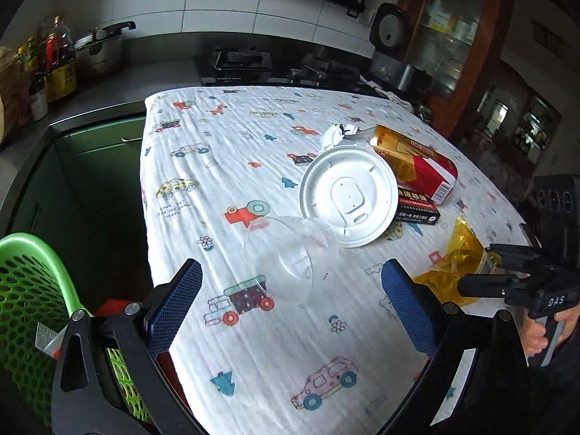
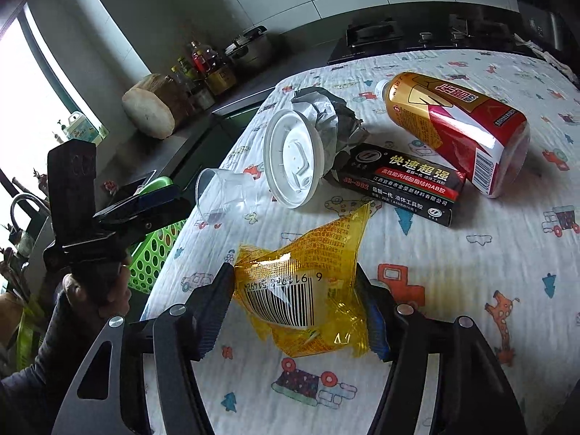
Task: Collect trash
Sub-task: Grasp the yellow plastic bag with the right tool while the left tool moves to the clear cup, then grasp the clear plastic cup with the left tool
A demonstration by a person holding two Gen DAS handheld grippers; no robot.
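Observation:
On the car-print tablecloth [image 1: 217,166] lie a clear plastic cup [image 1: 286,257] on its side, a white lid [image 1: 348,195], crumpled paper [image 1: 333,134], a red and gold bottle [image 1: 417,163], a black box [image 1: 417,210] and a yellow wrapper [image 2: 301,290]. My left gripper [image 1: 291,268] is open, its blue pads either side of the near end of the cup without touching it. The right gripper [image 2: 293,272] has both fingers against the wrapper's sides, which is crumpled between them on the cloth.
A green perforated basket [image 1: 29,290] with some items inside stands low beside the table's left edge. Behind the table runs a dark counter with a stove [image 1: 239,65], a pot [image 1: 98,50] and bottles [image 1: 58,61]. A wooden cabinet [image 1: 460,36] stands at the right.

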